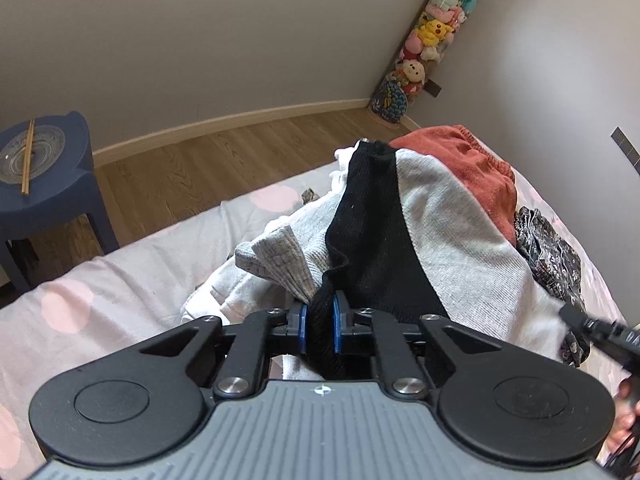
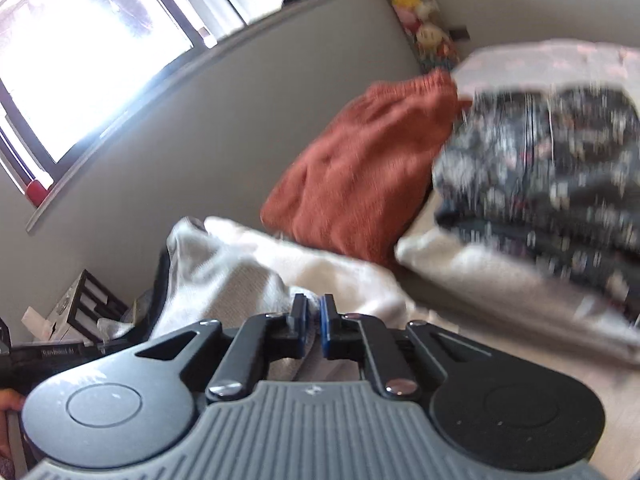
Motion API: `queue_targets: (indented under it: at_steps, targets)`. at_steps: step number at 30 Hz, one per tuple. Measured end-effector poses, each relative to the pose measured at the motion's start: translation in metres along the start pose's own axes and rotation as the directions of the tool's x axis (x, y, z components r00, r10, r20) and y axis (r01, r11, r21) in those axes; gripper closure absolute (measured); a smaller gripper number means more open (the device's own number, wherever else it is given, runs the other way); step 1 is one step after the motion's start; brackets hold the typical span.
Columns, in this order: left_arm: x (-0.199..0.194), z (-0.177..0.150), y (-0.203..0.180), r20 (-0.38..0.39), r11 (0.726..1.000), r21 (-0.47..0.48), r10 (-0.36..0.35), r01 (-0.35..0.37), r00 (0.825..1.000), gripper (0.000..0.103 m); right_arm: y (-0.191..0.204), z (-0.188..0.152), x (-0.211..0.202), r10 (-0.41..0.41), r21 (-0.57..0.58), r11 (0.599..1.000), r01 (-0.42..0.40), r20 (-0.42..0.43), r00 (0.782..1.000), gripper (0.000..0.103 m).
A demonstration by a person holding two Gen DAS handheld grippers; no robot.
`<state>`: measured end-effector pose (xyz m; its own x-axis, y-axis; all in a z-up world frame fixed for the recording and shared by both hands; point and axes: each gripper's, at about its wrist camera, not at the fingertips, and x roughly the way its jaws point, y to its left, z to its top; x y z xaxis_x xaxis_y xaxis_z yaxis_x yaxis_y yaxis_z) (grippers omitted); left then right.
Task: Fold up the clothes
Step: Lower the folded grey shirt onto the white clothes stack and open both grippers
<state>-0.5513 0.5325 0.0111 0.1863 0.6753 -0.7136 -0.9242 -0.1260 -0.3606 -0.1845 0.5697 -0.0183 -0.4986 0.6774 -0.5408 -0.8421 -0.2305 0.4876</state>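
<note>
Leftmost, beyond the bed's edge, a blue stool carries a glass plate with chopsticks laid across it, well clear of the work. On the bed, with its pink-dotted cover, lies a heap of clothes, and the left tongs are clamped on the near end of a black-and-grey garment, the black fabric bunched between the blue pads. From that grip the garment runs straight away from the tongs, its long axis pointing toward the far wall, with a ribbed grey cuff folded out just to the left of the black panel. Farther right, behind it, a rust-orange garment lies touching the grey cloth, and a dark patterned garment sits at the right edge of the heap. The right tongs are nearly closed on a thin edge of pale grey cloth; I judge this to be the same garment's right side, though the blur in the right wrist view leaves that unsure. Both tongs sit at the near end, side by side, so any fold would carry this end forward along the long axis. Whether the garment is being spread or doubled over, I cannot tell.
</note>
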Motion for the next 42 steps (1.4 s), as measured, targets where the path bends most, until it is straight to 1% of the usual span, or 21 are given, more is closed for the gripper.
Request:
queue_targets:
  at_steps: [4, 6, 7, 9, 10, 11, 12, 14, 16, 17, 19, 23, 25, 26, 27, 31, 33, 35, 39, 42]
  targets:
    - [-0.002, -0.004, -0.004, 0.012, 1.0, 0.002, 0.003, -0.003, 1.0, 0.094, 0.012, 0.018, -0.005, -0.066, -0.038, 0.997, 0.067, 0.044, 0.997, 0.096]
    - [0.002, -0.008, -0.005, 0.005, 1.0, 0.008, 0.012, -0.012, 1.0, 0.094, 0.006, 0.012, 0.009, -0.124, -0.057, 0.991, 0.125, 0.017, 0.992, 0.096]
    - [0.005, -0.01, -0.003, 0.001, 1.0, 0.006, 0.013, -0.013, 1.0, 0.094, 0.0, 0.007, 0.017, -0.14, -0.045, 0.989, 0.14, -0.003, 0.99, 0.096]
    - [0.009, -0.014, 0.002, -0.007, 1.0, -0.001, 0.007, -0.007, 1.0, 0.093, -0.015, -0.004, 0.031, -0.159, -0.005, 0.987, 0.159, -0.043, 0.986, 0.096]
    - [0.012, -0.016, 0.004, -0.012, 1.0, -0.004, 0.005, -0.005, 1.0, 0.092, -0.019, -0.01, 0.035, -0.154, 0.015, 0.988, 0.155, -0.052, 0.987, 0.096]
    - [0.013, -0.017, 0.007, -0.012, 1.0, -0.004, 0.001, -0.001, 1.0, 0.09, -0.024, -0.014, 0.039, -0.148, 0.033, 0.988, 0.151, -0.06, 0.987, 0.096]
    - [0.01, -0.016, 0.01, -0.006, 1.0, 0.004, -0.004, 0.004, 1.0, 0.083, -0.024, -0.016, 0.04, -0.142, 0.036, 0.989, 0.145, -0.058, 0.988, 0.096]
    - [0.002, -0.013, 0.015, 0.007, 1.0, 0.02, -0.003, 0.003, 1.0, 0.075, -0.024, -0.016, 0.038, -0.139, 0.028, 0.99, 0.14, -0.053, 0.989, 0.093]
    - [-0.008, -0.008, 0.019, 0.018, 0.999, 0.042, 0.022, -0.023, 1.0, 0.074, -0.022, -0.011, 0.032, -0.159, 0.0, 0.987, 0.159, -0.044, 0.986, 0.088]
    - [-0.012, -0.004, 0.02, 0.024, 0.998, 0.055, 0.034, -0.036, 0.999, 0.074, -0.021, -0.009, 0.028, -0.177, -0.017, 0.984, 0.177, -0.038, 0.983, 0.084]
    - [-0.016, 0.007, 0.015, 0.04, 0.995, 0.09, 0.036, -0.04, 0.999, 0.074, -0.023, -0.004, 0.019, -0.211, -0.034, 0.977, 0.211, -0.025, 0.977, 0.083]
    - [-0.024, 0.03, 0.006, 0.073, 0.986, 0.16, 0.039, -0.05, 0.997, 0.074, -0.024, 0.003, 0.004, -0.188, -0.023, 0.982, 0.188, -0.016, 0.982, 0.083]
    - [-0.027, 0.041, 0.0, 0.088, 0.98, 0.195, 0.033, -0.05, 0.996, 0.068, -0.019, 0.005, -0.001, -0.166, -0.023, 0.986, 0.165, -0.012, 0.986, 0.083]
    - [-0.024, 0.049, -0.006, 0.091, 0.976, 0.213, 0.013, -0.032, 0.996, 0.062, -0.014, 0.005, -0.003, -0.15, -0.028, 0.988, 0.149, -0.012, 0.989, 0.083]
    - [-0.022, 0.057, -0.013, 0.093, 0.973, 0.23, -0.006, -0.015, 0.996, 0.062, -0.009, 0.005, -0.004, -0.134, -0.033, 0.991, 0.133, -0.012, 0.991, 0.083]
    - [-0.002, 0.081, -0.043, 0.082, 0.958, 0.285, -0.065, 0.039, 0.994, 0.062, 0.013, 0.008, 0.004, -0.07, -0.072, 0.995, 0.068, -0.018, 0.997, 0.083]
    - [0.012, 0.09, -0.056, 0.069, 0.949, 0.312, -0.075, 0.05, 0.995, 0.065, 0.024, 0.009, 0.01, -0.045, -0.091, 0.995, 0.043, -0.022, 0.999, 0.083]
    - [0.03, 0.094, -0.069, 0.044, 0.942, 0.332, -0.075, 0.056, 0.996, 0.07, 0.034, 0.011, 0.015, -0.02, -0.109, 0.994, 0.017, -0.028, 0.999, 0.083]
    - [0.066, 0.094, -0.084, 0.004, 0.929, 0.368, -0.045, 0.041, 0.999, 0.072, 0.05, 0.014, 0.032, 0.012, -0.149, 0.989, -0.018, -0.04, 0.999, 0.083]
    - [0.094, 0.092, -0.084, -0.033, 0.937, 0.348, -0.018, 0.028, 0.999, 0.074, 0.052, 0.016, 0.048, 0.013, -0.165, 0.986, -0.022, -0.056, 0.998, 0.083]
